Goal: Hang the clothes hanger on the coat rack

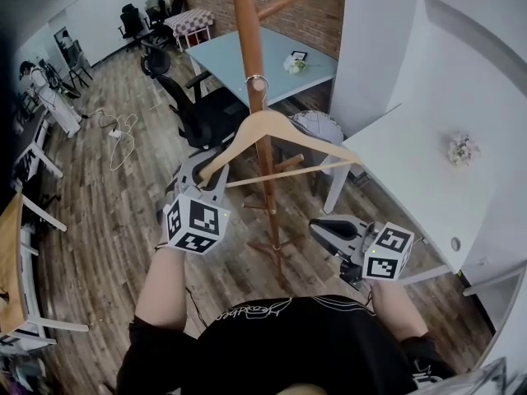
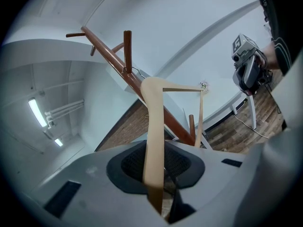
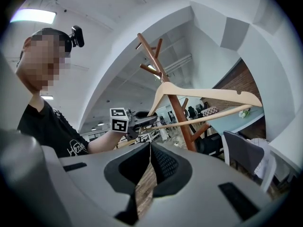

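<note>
1. Where the brown coat rack [image 1: 249, 31] rises through the centre of the head view, the wooden hanger [image 1: 284, 128] lies against its pole. The metal hook [image 1: 256, 80] is at the pole, just below a slanting peg.
2. Cannot tell whether the hook bears on a peg.
3. Left gripper [image 1: 207, 171], left of centre, is clamped on the hanger's left shoulder end; its own view shows the wood running between the jaws.
4. Right gripper [image 1: 323, 230], lower right of centre, has its jaws drawn together with nothing between them. It is apart from the hanger, below the crossbar.
5. Black office chair [image 1: 202, 113] and pale blue counter [image 1: 239, 52] stand behind the rack, upper centre.
</note>
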{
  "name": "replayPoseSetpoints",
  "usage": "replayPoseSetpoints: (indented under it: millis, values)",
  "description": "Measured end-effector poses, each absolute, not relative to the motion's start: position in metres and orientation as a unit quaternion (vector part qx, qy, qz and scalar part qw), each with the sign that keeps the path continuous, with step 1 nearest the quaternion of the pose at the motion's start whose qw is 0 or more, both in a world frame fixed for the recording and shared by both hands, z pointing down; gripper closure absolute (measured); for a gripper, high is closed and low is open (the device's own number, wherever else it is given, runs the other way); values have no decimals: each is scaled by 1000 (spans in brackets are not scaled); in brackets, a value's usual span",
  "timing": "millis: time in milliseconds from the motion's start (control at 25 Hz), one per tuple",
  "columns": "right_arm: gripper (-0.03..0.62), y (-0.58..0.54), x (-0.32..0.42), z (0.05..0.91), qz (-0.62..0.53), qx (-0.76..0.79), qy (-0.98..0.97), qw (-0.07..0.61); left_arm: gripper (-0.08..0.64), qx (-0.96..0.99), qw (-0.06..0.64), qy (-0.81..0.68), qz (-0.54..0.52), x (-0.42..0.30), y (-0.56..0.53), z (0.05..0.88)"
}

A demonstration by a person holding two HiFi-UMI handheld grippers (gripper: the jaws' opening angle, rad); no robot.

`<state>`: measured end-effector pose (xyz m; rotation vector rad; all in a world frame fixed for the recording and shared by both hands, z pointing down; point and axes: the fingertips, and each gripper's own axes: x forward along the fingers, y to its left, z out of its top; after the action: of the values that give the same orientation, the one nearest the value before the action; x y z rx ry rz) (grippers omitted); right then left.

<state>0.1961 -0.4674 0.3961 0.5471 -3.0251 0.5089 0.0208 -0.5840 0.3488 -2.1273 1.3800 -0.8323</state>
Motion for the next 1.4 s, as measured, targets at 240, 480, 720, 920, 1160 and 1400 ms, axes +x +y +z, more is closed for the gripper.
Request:
replayPoseSetpoints:
  millis: [240,480,720,920,1160,1400]
  values:
    - [552,-470,188,392,162,164,-973,13,441,-798,222,494,-263,21,-583,340]
    - [551,-468,177,389,163,156,-974,15,308,-810,228,483,-244,19,-574,336]
    - [551,-454,171,386,155,163,-974,14,281,-810,227,484,-240,8,-551,342]
    - [551,-424,158,386,148,177,-973,12,281,-836,206,461,-214,11,-499,343]
    - [551,-372,138,388,140,197,-970,14,282,-902,132,384,-143,32,-418,345]
    - [551,-318,119,397,151,222,-963,19,412,-945,54,307,-96,50,-344,365]
